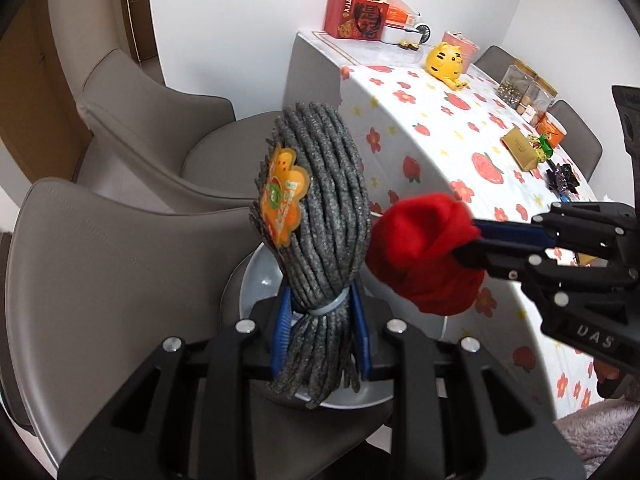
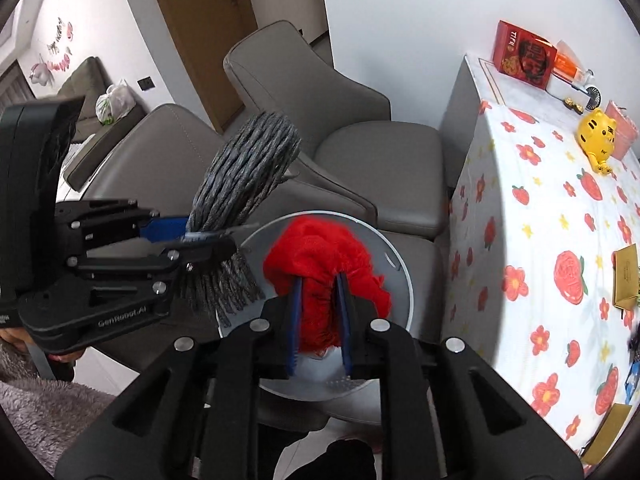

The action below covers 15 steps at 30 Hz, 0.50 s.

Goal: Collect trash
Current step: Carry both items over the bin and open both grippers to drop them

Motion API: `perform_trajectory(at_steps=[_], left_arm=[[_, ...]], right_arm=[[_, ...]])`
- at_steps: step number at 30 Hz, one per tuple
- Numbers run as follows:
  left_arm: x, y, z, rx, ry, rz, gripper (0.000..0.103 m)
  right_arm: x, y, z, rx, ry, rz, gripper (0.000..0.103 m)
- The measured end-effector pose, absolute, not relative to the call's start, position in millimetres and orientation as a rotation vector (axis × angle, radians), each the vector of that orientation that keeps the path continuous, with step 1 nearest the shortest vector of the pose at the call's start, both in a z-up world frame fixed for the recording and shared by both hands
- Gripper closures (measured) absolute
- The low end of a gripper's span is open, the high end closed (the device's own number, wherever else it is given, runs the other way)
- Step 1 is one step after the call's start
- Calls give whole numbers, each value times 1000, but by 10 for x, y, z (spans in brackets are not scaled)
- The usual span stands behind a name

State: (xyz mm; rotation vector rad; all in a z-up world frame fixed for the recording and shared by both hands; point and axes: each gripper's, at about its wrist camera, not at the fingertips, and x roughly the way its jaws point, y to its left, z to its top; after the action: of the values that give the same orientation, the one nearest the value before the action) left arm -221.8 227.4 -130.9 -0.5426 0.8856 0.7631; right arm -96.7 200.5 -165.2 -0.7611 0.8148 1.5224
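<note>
My left gripper (image 1: 320, 304) is shut on a grey bundle of cord (image 1: 324, 208) with an orange flower-shaped label, held upright over a round white bin (image 1: 256, 276) on a chair seat. The bundle also shows in the right wrist view (image 2: 248, 172), with the left gripper (image 2: 216, 240) at its tied waist. My right gripper (image 2: 318, 280) is shut on a crumpled red cloth (image 2: 320, 252), held above the white bin (image 2: 396, 264). The red cloth (image 1: 420, 252) hangs just right of the grey bundle in the left wrist view, clamped by the right gripper (image 1: 468, 244).
Grey dining chairs (image 1: 132, 128) stand beside a table with a flowered cloth (image 1: 440, 140). On the table are a red box (image 1: 356, 16), a yellow tiger figure (image 1: 444, 60), a gold box (image 1: 520, 148) and wrappers (image 1: 560, 178). A sofa (image 2: 88, 76) stands far left.
</note>
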Motion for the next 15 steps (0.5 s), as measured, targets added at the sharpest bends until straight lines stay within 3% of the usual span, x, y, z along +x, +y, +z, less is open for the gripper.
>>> perform_trajectory(at_steps=[15], left_arm=[[-2198,2280,-1338,-534,892,734,70]], right_arm=[[-930,2027,-1624,-752,810,1507,89]])
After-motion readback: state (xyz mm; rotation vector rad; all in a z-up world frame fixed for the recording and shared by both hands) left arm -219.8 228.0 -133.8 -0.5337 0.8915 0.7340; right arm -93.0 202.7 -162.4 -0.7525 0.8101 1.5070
